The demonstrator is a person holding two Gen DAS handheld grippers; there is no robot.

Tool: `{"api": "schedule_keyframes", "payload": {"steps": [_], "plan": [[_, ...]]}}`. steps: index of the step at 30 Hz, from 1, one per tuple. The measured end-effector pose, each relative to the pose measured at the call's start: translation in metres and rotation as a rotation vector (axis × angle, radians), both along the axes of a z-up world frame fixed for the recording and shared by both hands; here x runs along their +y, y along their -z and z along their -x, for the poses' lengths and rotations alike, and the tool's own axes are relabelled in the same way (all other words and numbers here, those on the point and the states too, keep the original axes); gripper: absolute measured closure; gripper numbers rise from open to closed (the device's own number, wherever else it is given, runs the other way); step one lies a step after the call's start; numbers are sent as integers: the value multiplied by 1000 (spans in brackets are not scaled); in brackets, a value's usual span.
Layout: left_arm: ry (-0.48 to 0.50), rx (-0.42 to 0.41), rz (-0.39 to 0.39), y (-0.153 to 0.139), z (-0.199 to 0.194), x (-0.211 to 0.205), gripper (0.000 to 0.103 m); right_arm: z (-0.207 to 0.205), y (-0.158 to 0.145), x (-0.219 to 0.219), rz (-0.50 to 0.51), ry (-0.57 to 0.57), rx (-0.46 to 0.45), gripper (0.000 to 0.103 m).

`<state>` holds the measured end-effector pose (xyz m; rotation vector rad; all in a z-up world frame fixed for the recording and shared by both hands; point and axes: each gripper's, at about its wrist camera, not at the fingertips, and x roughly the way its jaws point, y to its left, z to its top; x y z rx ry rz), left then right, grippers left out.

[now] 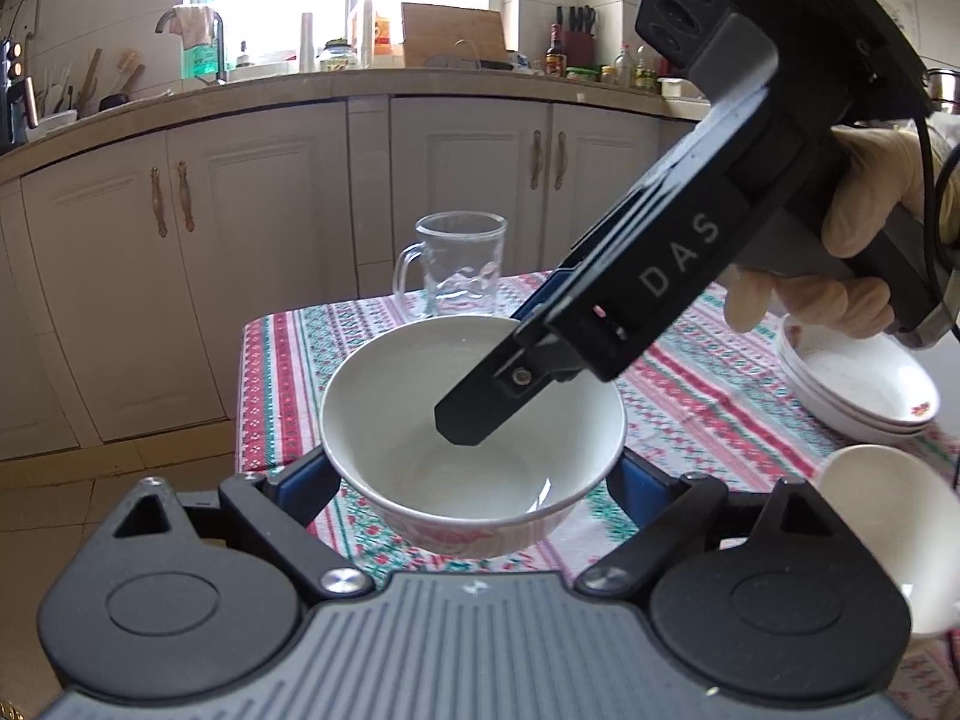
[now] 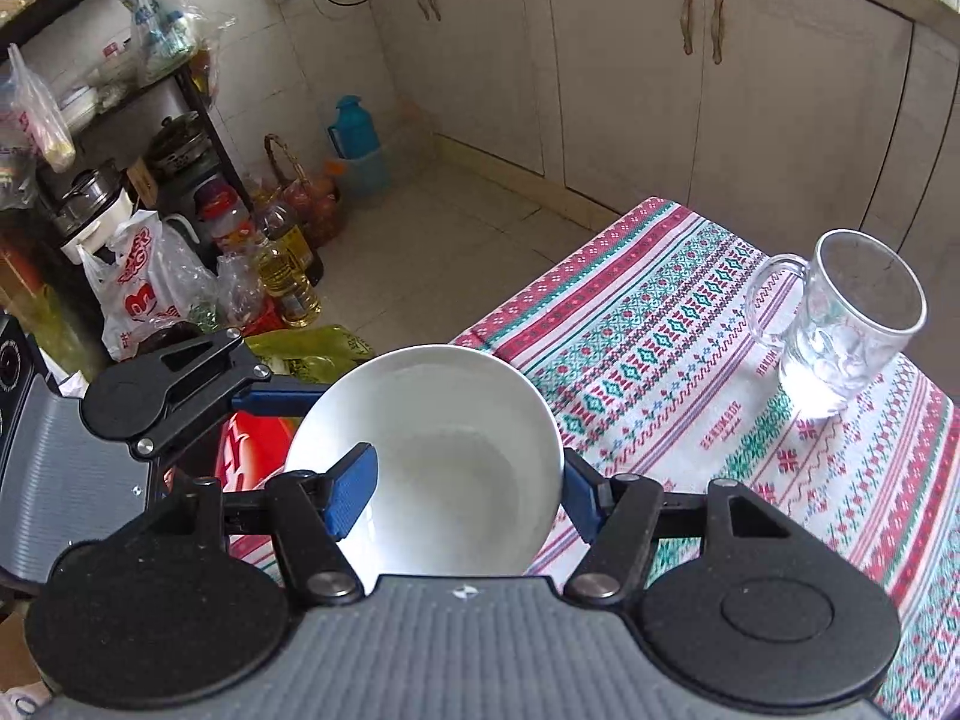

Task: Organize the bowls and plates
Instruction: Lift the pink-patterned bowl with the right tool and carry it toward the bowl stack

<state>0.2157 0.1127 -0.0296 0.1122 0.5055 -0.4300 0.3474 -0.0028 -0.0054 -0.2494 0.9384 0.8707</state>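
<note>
Slipping is the biggest risk. The bowl (image 1: 474, 420) is carried between the left gripper (image 1: 471, 480) fingers, spread wide with a blue pad (image 1: 300, 495) against each flank, and seen from the right wrist it seems to hang past the edge of the tablecloth (image 2: 690, 324), with floor below. Glazed, rounded walls give those pads little bite, so a nudge could tip it out.

That nudge would most likely come from the right gripper (image 2: 465, 492). Its fingers stand wide and astride the rim, one pad (image 2: 354, 492) inside the bowl and the other outside the wall. Whether either pad presses the wall yet, I cannot tell. Closing off-centre, or pulling before the left lets go, could twist or chip it.

A smaller risk is knocking the neighbours: the stacked dishes (image 1: 858, 384) and another white bowl (image 1: 888, 540) right of the left fingers, and the glass mug (image 1: 453, 264) just beyond their tips.

The bowl itself is deep and empty, glossy white inside, with a faint pink pattern outside near the foot.
</note>
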Motion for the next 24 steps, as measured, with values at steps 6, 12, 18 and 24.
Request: {"api": "schedule_keyframes", "payload": {"steps": [6, 12, 18, 24], "plan": [[27, 0, -7, -15, 28, -11, 9, 35, -16, -15, -18, -3, -19, 31], [56, -4, -19, -25, 58, -25, 9, 69, -25, -33, -35, 1, -28, 31], [86, 2, -24, -33, 82, -41, 9, 104, -31, -52, -44, 14, -42, 31], [116, 11, -24, -34, 99, -56, 9, 132, -34, -72, -48, 25, -60, 31]]}}
